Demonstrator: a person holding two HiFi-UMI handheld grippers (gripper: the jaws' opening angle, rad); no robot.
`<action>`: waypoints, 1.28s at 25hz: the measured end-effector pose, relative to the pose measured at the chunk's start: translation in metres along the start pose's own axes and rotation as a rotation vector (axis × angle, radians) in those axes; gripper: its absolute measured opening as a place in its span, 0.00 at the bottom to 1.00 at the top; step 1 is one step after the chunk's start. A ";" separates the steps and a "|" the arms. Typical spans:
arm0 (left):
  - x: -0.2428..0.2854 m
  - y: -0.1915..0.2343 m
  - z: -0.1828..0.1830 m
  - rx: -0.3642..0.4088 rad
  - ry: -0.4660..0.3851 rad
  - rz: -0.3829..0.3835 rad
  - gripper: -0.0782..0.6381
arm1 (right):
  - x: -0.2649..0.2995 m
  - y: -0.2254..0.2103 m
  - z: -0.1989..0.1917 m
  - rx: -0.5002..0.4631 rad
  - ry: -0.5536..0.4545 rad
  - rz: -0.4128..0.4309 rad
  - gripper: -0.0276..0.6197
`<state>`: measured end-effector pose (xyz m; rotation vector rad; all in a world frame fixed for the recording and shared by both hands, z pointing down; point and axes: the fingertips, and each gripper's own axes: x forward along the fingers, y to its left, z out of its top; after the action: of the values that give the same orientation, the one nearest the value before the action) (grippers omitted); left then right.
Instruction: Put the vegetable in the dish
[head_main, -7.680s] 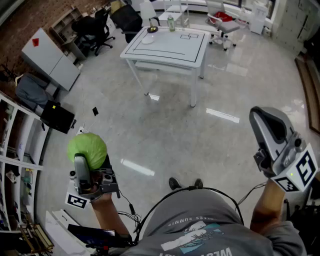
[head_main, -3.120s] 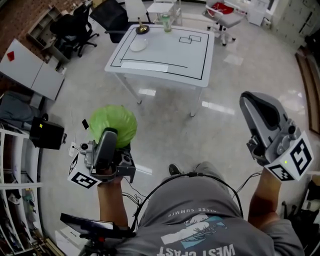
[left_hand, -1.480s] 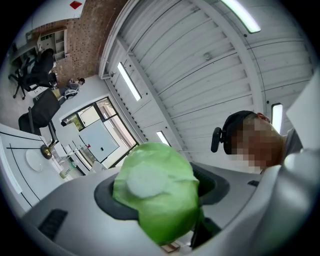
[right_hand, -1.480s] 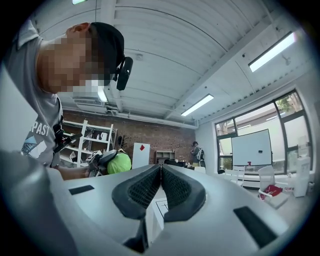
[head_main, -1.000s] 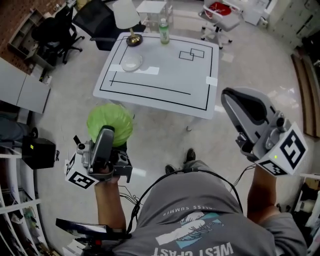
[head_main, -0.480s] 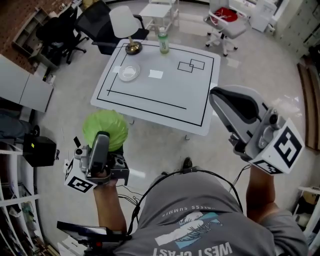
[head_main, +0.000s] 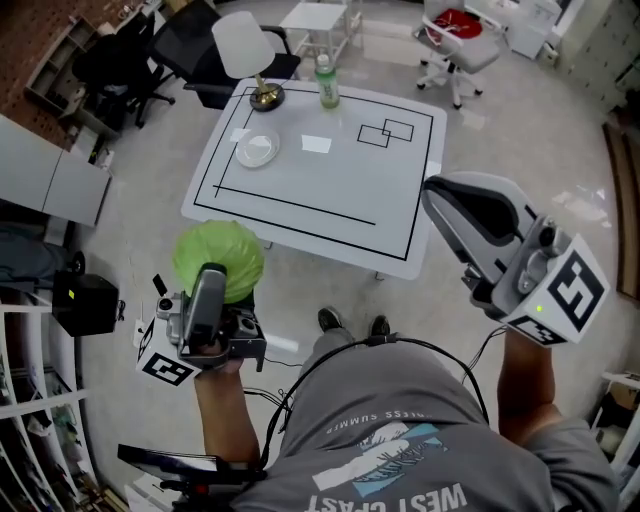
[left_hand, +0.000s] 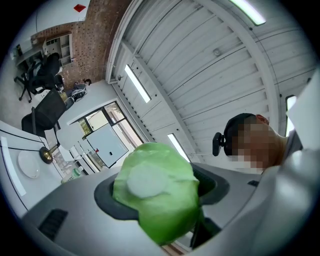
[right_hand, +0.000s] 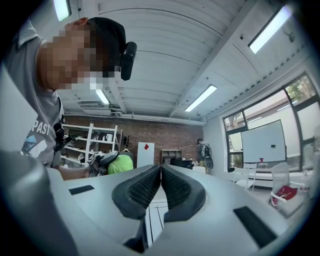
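Note:
The vegetable is a round green cabbage, held in the air over the floor in front of the white table. My left gripper is shut on it, and in the left gripper view the cabbage fills the space between the jaws. The dish, a small pale plate, sits on the table's far left part, and shows small at the left of the left gripper view as the dish. My right gripper hangs off the table's right corner, shut and empty, with its jaws pressed together.
On the table stand a lamp with a brass base, a green bottle and a paper slip; black lines mark its top. Office chairs stand behind it. A black box and shelving are at the left.
The person has stepped toward the table, so it sits nearer and lower in the head view. Both grippers keep their states; the cabbage stays in the left one.

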<state>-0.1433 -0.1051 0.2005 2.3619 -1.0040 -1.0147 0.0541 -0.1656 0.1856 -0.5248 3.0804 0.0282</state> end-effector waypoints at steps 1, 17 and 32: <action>0.001 0.005 0.005 -0.003 0.004 -0.004 0.53 | 0.004 -0.002 0.001 0.002 -0.001 -0.011 0.06; 0.002 0.061 0.068 -0.065 0.069 -0.129 0.53 | 0.071 0.004 0.009 -0.020 -0.013 -0.161 0.06; 0.014 0.083 0.060 -0.066 0.075 -0.108 0.53 | 0.079 -0.015 0.006 -0.014 0.012 -0.150 0.06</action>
<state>-0.2194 -0.1749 0.2016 2.4024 -0.8117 -0.9743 -0.0151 -0.2061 0.1780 -0.7579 3.0447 0.0443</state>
